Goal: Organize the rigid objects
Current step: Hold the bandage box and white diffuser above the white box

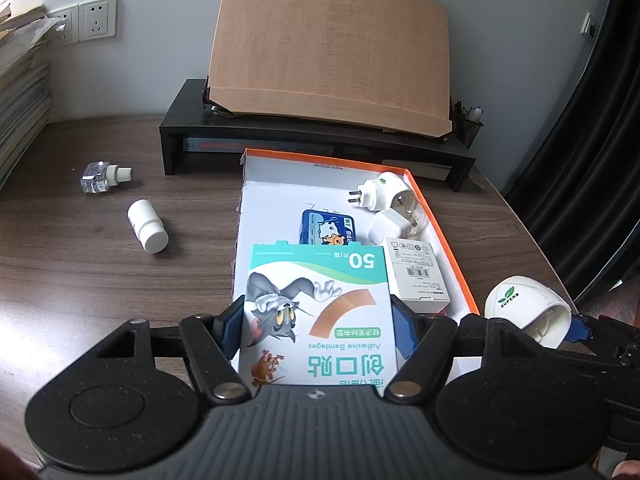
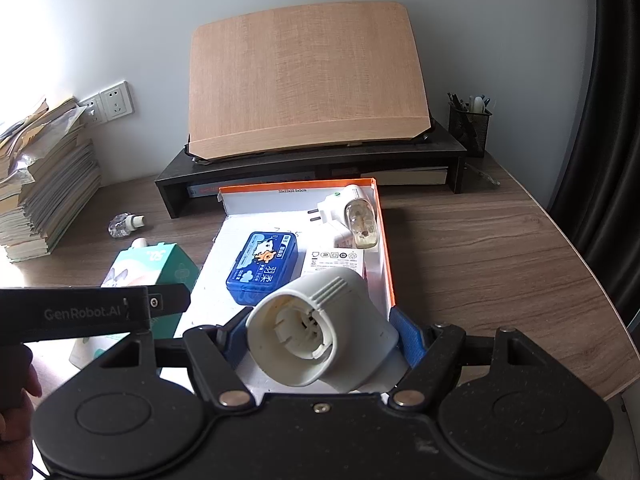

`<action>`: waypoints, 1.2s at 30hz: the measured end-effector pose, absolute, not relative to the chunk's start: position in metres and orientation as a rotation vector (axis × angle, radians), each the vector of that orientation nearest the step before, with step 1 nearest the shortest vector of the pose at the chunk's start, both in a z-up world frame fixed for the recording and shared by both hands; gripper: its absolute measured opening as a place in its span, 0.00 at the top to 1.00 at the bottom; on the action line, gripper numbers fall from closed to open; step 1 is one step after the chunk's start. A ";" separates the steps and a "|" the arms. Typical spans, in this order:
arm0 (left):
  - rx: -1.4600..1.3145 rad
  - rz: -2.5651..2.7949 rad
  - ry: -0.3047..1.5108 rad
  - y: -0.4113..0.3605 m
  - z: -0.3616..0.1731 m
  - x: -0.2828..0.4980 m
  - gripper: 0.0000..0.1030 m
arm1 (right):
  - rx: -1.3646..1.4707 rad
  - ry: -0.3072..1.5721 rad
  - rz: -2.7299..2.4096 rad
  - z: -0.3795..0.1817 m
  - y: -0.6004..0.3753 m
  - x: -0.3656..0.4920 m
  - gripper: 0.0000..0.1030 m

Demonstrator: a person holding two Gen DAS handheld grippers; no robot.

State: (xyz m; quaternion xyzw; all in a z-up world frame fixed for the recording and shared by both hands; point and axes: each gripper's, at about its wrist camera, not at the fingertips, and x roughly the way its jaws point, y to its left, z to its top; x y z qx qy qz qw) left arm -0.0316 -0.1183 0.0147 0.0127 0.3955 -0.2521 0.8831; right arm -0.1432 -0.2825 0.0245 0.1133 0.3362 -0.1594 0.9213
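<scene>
Two items held | left wrist: your left gripper (image 1: 318,330) clamps the bandage box (image 1: 316,308) over the tray (image 1: 448,240), ready to drop in | right wrist: your right gripper (image 2: 320,334) clamps the white plug-in holder (image 2: 320,328) above the tray's near end.

The orange-edged tray (image 2: 382,240) is the landmark. Its right side is crowded: a plug-in device (image 2: 348,214) in the far right corner, a white box (image 2: 334,260) just nearer, a blue tin (image 2: 264,268) at its middle. The far left part of the tray floor lies bare, as does a strip along the left wall. Left of the tray, a white bottle (image 1: 147,226) and a small clear bottle (image 1: 105,176) lie on the desk, well apart. Behind the tray, a black shelf (image 2: 312,160) with a wooden board (image 2: 308,80) blocks the way. Right of the tray, the desk (image 2: 480,248) is open.
</scene>
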 end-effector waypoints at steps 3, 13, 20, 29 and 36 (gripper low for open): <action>0.018 -0.512 0.823 -0.116 0.016 -0.029 0.31 | 0.231 0.695 -0.324 0.023 -0.283 -0.142 0.16; -0.006 -0.475 0.825 -0.110 0.018 -0.018 0.31 | 0.228 0.707 -0.310 0.021 -0.286 -0.134 0.16; 0.000 -0.489 0.831 -0.112 0.016 -0.017 0.31 | 0.214 0.723 -0.293 0.017 -0.281 -0.128 0.16; 0.015 -0.515 0.837 -0.118 0.014 -0.019 0.31 | 0.217 0.732 -0.299 0.014 -0.282 -0.128 0.16; 0.022 -0.521 0.841 -0.119 0.014 -0.019 0.31 | 0.219 0.734 -0.300 0.012 -0.282 -0.128 0.16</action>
